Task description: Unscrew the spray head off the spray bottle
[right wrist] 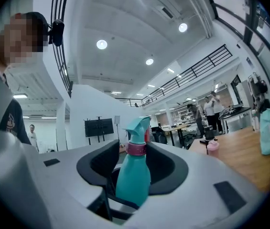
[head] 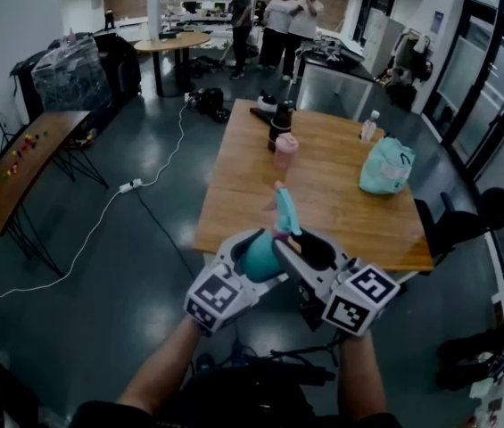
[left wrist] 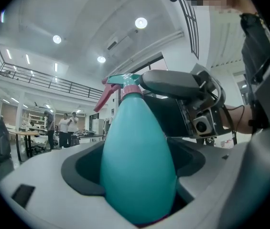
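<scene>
Head view first: both grippers meet low in front of the person, above the floor and just short of the near edge of the wooden worktop point(head: 323, 194). The left gripper point(head: 259, 259) has the teal spray bottle point(head: 262, 255) by its body, neck pointing away and upward. The spray head point(head: 285, 214) pokes out past the right gripper point(head: 309, 248), which comes in from the other side. A pink cup point(head: 285, 148) and a teal bag point(head: 387, 166) sit well back on the worktop.

Over to the left gripper view: the bottle's fat teal body fills the gap, and the pale fingers point(left wrist: 44, 175) are clamped on it from both sides. Up top there's the pink collar point(left wrist: 130, 88) and pink trigger point(left wrist: 104, 99), with one finger of the right gripper just beside the head.

Now the right gripper view: its fingers point(right wrist: 206, 175) stand wide apart, and the bottle's neck rises between them, collar level with the dark pads. They're around the neck, not squeezing it, and the head sits fully on the bottle
</scene>
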`<state>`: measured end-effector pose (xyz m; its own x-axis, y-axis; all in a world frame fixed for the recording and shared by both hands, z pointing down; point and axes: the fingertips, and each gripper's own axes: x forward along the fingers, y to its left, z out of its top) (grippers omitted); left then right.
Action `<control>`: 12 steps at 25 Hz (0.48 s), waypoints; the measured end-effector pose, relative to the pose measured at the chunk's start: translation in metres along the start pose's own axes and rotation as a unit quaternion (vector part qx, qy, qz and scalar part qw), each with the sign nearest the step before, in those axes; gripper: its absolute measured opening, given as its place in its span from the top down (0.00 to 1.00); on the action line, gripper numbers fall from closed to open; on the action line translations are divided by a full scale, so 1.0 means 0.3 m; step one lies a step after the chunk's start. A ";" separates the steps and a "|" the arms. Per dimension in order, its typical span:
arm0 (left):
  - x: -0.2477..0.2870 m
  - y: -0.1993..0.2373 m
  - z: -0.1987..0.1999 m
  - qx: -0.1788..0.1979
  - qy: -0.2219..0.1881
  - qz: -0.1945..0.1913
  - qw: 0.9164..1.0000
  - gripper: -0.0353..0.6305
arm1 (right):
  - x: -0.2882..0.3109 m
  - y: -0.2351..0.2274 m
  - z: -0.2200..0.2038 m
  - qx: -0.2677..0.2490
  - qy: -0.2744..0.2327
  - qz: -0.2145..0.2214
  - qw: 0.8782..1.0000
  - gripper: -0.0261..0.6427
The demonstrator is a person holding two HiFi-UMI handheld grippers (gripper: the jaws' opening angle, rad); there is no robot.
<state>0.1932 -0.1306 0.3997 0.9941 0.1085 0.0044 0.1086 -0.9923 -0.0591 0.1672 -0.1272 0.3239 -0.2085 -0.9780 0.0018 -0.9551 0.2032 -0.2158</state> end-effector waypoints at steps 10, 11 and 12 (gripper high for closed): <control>0.008 -0.006 -0.016 0.009 0.014 0.000 1.000 0.32 | 0.024 0.000 -0.014 -0.049 0.024 -0.016 0.998 0.72; 0.006 -0.008 -0.019 0.009 0.015 -0.001 1.000 0.32 | 0.024 -0.002 -0.017 -0.054 0.026 -0.018 0.998 0.74; 0.004 -0.010 -0.022 0.008 0.015 -0.003 1.000 0.32 | 0.023 -0.004 -0.020 -0.058 0.027 -0.020 0.998 0.74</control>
<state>0.1941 -0.1279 0.4065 0.9931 0.1118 0.0354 0.1141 -0.9907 -0.0746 0.1656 -0.1340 0.3301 -0.1776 -0.9822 0.0617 -0.9802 0.1711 -0.0993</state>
